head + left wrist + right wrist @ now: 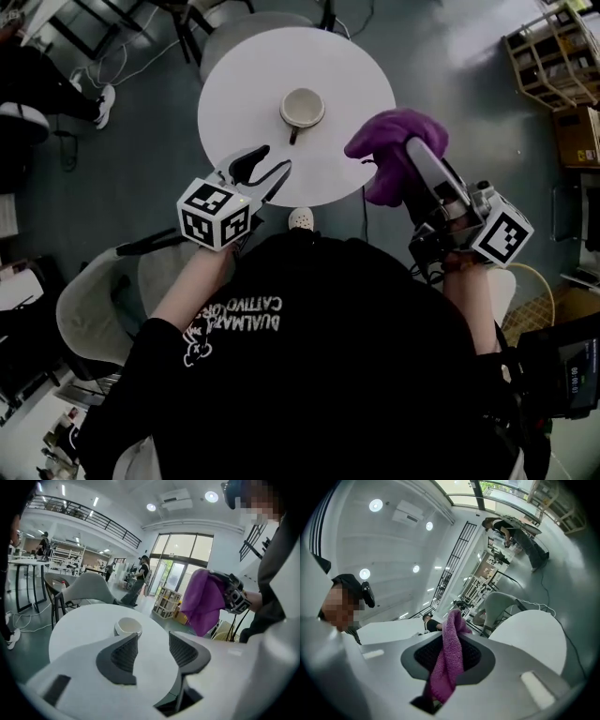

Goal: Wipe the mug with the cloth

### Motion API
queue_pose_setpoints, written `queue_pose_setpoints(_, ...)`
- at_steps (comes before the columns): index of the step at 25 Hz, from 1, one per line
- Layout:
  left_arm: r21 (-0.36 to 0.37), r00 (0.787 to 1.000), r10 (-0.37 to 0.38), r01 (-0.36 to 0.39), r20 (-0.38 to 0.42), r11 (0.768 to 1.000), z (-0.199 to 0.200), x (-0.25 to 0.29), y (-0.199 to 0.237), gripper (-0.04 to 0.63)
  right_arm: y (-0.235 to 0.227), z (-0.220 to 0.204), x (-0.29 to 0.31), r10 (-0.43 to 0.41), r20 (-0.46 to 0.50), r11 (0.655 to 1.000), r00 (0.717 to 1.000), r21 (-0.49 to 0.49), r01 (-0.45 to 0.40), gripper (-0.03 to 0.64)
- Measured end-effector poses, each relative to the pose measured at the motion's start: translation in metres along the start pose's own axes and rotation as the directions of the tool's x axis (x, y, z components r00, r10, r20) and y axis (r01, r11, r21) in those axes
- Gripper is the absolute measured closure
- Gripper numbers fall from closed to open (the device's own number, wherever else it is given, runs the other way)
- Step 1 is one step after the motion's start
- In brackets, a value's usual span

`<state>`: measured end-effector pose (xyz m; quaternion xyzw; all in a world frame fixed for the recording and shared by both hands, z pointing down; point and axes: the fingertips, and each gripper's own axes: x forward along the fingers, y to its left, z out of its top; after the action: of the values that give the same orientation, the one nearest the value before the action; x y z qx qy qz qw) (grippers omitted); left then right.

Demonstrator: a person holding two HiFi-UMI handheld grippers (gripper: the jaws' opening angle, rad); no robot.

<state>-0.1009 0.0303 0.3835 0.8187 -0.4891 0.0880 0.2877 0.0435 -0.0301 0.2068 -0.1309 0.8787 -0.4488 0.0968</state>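
Observation:
A white mug (302, 108) stands upright on the round white table (244, 66), its handle turned toward me. My left gripper (274, 159) hovers over the table's near edge, a short way short of the mug (128, 626); it (153, 641) is open with nothing between the jaws. To the right of the table my right gripper (412, 155) is raised and shut on a purple cloth (394, 141). The cloth (450, 658) is pinched between the pads and hangs down bunched. The cloth (204, 599) is apart from the mug.
A pale chair (89, 309) stands at my left, another at the table's far side (253, 23). A wooden shelf (553, 56) and cardboard boxes (577, 136) line the right. Cables lie on the grey floor at the far left (112, 66).

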Motion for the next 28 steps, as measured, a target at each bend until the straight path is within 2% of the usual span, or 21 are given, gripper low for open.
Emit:
queue_pose_setpoints(3,-0.059,0.999,-0.028,0.026,-0.031,0.998,-0.001,0.025,0.003,0.390,-0.009,-0.011,0.003,-0.053,-0.044,0.998,0.998,-0.018,0.052,0.549)
queue_pose_setpoints(5,-0.072,0.998,-0.034,0.030,-0.049,0.997,-0.008,0.041,0.016,0.397,-0.025,-0.028,0.013,-0.086,-0.068,0.996,0.994,-0.011,0.086,0.549)
queue_pose_setpoints(10,-0.024,0.994,0.027,-0.029,-0.102,0.999,-0.032,0.071,0.076,0.419,-0.083,-0.075,0.061,-0.145,-0.152,0.988,0.978,0.039,0.152,0.549)
queue_pose_setpoints(14,0.000,0.992,0.042,-0.043,-0.122,0.999,-0.038,0.080,0.071,0.427,-0.099,-0.089,0.067,-0.152,-0.210,0.984,0.966,0.056,0.167,0.549)
queue_pose_setpoints(15,0.003,0.991,0.040,-0.040,-0.130,0.999,-0.040,0.083,0.068,0.442,-0.103,-0.091,0.066,-0.153,-0.221,0.983,0.963,0.062,0.170,0.549)
queue_pose_setpoints(17,0.004,0.989,0.044,-0.044,-0.141,0.999,-0.042,0.091,0.065,0.515,-0.111,-0.096,0.064,-0.154,-0.243,0.981,0.958,0.075,0.176,0.549)
queue_pose_setpoints(19,-0.006,0.987,0.049,-0.051,-0.156,0.999,-0.045,0.097,0.063,0.537,-0.118,-0.103,0.060,-0.153,-0.277,0.980,0.949,0.083,0.182,0.549)
queue_pose_setpoints(23,0.023,0.979,0.054,-0.051,-0.196,0.998,-0.046,0.104,0.054,0.531,-0.136,-0.119,0.049,-0.182,-0.364,0.971,0.914,0.080,0.225,0.549)
queue_pose_setpoints(27,0.033,0.974,0.048,-0.041,-0.223,0.999,-0.045,0.109,0.042,0.534,-0.158,-0.137,0.042,-0.231,-0.475,0.958,0.849,0.044,0.285,0.549)
queue_pose_setpoints(28,0.043,0.971,0.061,-0.053,-0.230,0.998,-0.045,0.108,0.044,0.516,-0.164,-0.142,0.044,-0.231,-0.501,0.959,0.834,0.028,0.283,0.549)
